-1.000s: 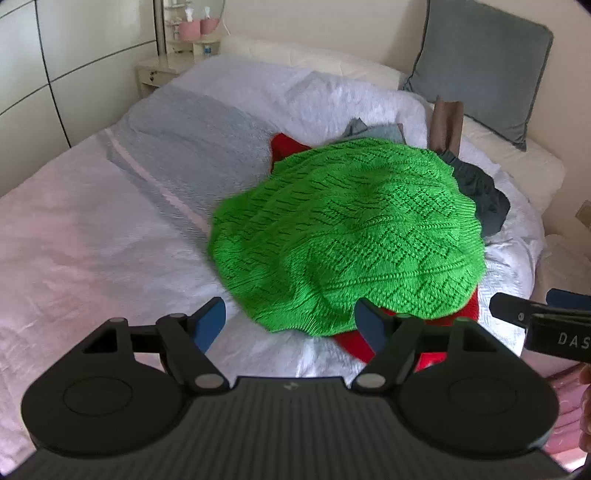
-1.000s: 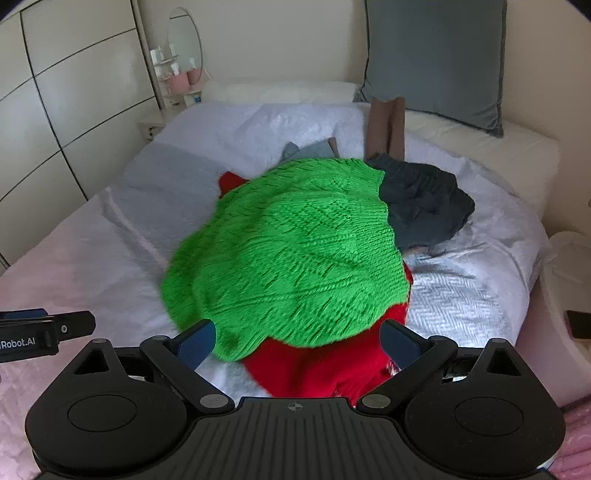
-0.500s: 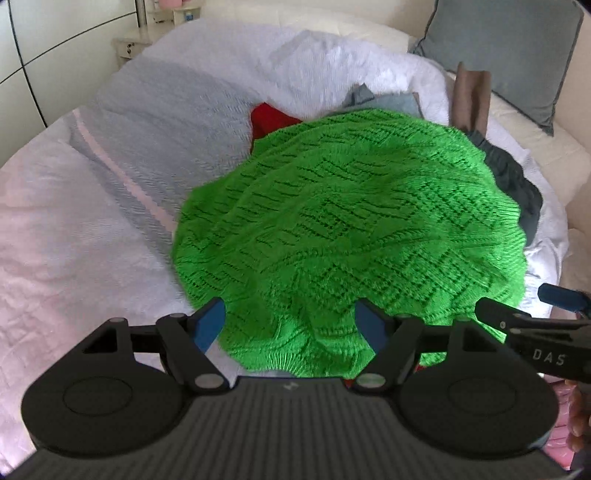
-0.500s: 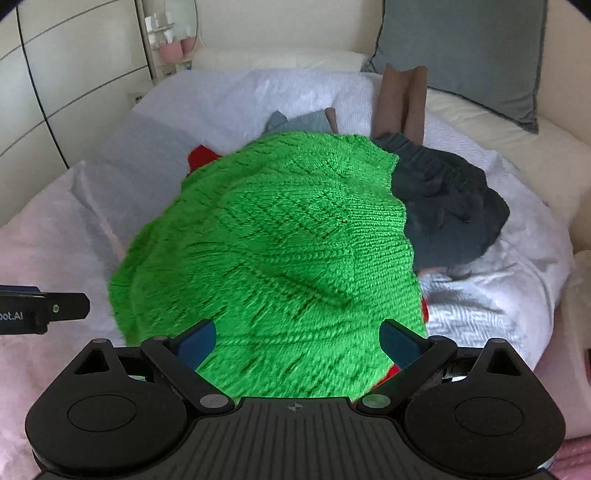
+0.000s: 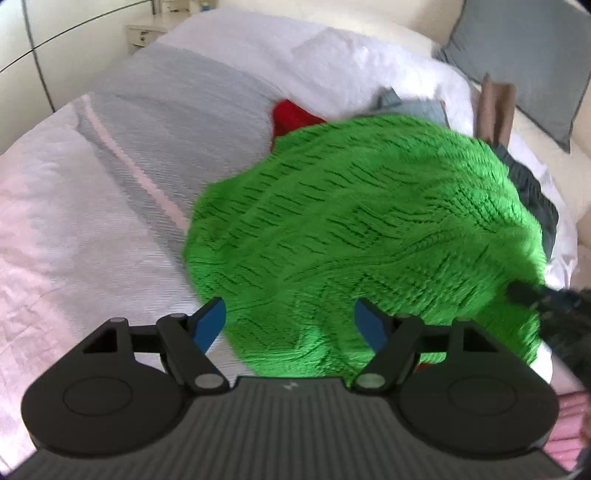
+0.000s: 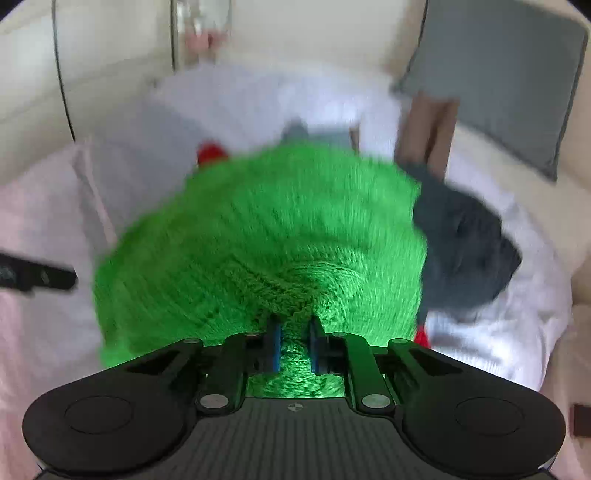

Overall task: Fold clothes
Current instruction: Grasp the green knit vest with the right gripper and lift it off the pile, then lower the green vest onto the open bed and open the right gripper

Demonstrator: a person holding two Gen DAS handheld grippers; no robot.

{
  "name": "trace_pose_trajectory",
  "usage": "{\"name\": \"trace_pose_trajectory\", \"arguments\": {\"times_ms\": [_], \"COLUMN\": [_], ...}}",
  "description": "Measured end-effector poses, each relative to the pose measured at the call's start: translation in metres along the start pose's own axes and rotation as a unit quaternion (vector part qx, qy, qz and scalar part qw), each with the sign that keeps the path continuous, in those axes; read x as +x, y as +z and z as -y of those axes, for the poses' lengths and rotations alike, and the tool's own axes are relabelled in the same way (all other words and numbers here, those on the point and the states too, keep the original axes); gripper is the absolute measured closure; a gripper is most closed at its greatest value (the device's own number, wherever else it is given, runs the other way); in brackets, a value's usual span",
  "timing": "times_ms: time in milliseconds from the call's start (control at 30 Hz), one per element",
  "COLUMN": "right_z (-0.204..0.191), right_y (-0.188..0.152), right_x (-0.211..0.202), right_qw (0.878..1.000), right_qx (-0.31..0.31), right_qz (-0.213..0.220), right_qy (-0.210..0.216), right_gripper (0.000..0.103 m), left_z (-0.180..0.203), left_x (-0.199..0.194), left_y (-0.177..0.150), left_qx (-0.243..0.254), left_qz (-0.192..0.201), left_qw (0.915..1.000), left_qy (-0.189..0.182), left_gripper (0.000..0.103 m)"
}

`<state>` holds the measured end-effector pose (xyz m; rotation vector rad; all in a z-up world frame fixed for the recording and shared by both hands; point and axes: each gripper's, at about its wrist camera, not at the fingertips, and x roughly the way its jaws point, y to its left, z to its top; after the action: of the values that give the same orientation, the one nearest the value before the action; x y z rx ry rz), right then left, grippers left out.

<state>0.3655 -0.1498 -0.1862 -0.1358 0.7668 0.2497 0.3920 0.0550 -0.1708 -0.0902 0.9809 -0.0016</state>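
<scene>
A bright green knit sweater (image 5: 369, 229) lies spread on top of a pile of clothes on the bed; it also fills the middle of the right wrist view (image 6: 266, 236). My left gripper (image 5: 291, 325) is open, its blue pads straddling the sweater's near left edge. My right gripper (image 6: 294, 349) is shut on a bunched fold of the green sweater at its near edge. It shows in the left wrist view as a dark blurred shape (image 5: 535, 295) at the sweater's right side. A red garment (image 5: 291, 114) peeks out under the sweater.
A dark grey garment (image 6: 465, 251) lies right of the sweater, brown trousers (image 6: 424, 129) behind it. A grey cushion (image 6: 509, 74) leans at the headboard. White and grey bedding (image 5: 129, 155) stretches to the left. A nightstand (image 5: 144, 33) stands at the far left.
Both grippers have moved forward and down onto the sweater. The right gripper has gone from wide open to shut on the sweater's near edge. The left stays open.
</scene>
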Motion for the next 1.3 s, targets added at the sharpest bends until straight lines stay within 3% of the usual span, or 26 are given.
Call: {"name": "trace_pose_trajectory", "arguments": {"times_ms": [167,333,500,700,800,867,900,933,1100,1167,1300], "right_z": [-0.024,-0.081,-0.149,-0.201,-0.233,-0.260,-0.273,-0.282,-0.312,-0.320,-0.309], "right_y": [0.035,0.079,0.110,0.118,0.111,0.104,0.096,0.083,0.008,-0.025,-0.080], "right_x": [-0.046,-0.086,-0.148,-0.245,-0.282,-0.292,-0.294,-0.296,-0.287,-0.280,-0.284], "right_qw": [0.994,0.975,0.939,0.881,0.862,0.856,0.856,0.861,0.888,0.893,0.894], "right_qx": [0.002,-0.027,-0.047,-0.036,-0.079,-0.126,-0.145,-0.153,-0.182,-0.193,-0.226], "right_qz": [0.093,0.169,0.239,0.304,0.272,0.204,0.172,0.163,0.058,0.012,-0.034], "right_qy": [0.059,0.144,0.243,0.361,0.421,0.458,0.465,0.457,0.419,0.407,0.385], "right_gripper": [0.093,0.095,0.097,0.098,0.097,0.068,0.029,0.013,0.013,0.013,0.013], "left_z": [-0.036,-0.085,-0.140,-0.190,-0.205,-0.210,-0.211,-0.212,-0.210,-0.206,-0.192], "left_x": [-0.045,-0.114,-0.204,-0.307,-0.347,-0.369,-0.378,-0.385,-0.410,-0.414,-0.414], "left_y": [-0.017,-0.050,-0.103,-0.185,-0.228,-0.259,-0.274,-0.289,-0.370,-0.398,-0.432], "left_qx": [-0.042,-0.102,-0.167,-0.240,-0.269,-0.283,-0.287,-0.291,-0.307,-0.310,-0.313], "left_qz": [0.024,0.065,0.118,0.164,0.171,0.169,0.165,0.160,0.109,0.086,0.056], "left_qw": [0.9985,0.9904,0.9704,0.9349,0.9189,0.9115,0.9089,0.9074,0.9034,0.9055,0.9092], "left_qy": [0.025,0.067,0.128,0.204,0.232,0.247,0.253,0.258,0.278,0.277,0.269], "left_gripper": [0.029,0.029,0.029,0.029,0.029,0.029,0.029,0.029,0.029,0.029,0.029]}}
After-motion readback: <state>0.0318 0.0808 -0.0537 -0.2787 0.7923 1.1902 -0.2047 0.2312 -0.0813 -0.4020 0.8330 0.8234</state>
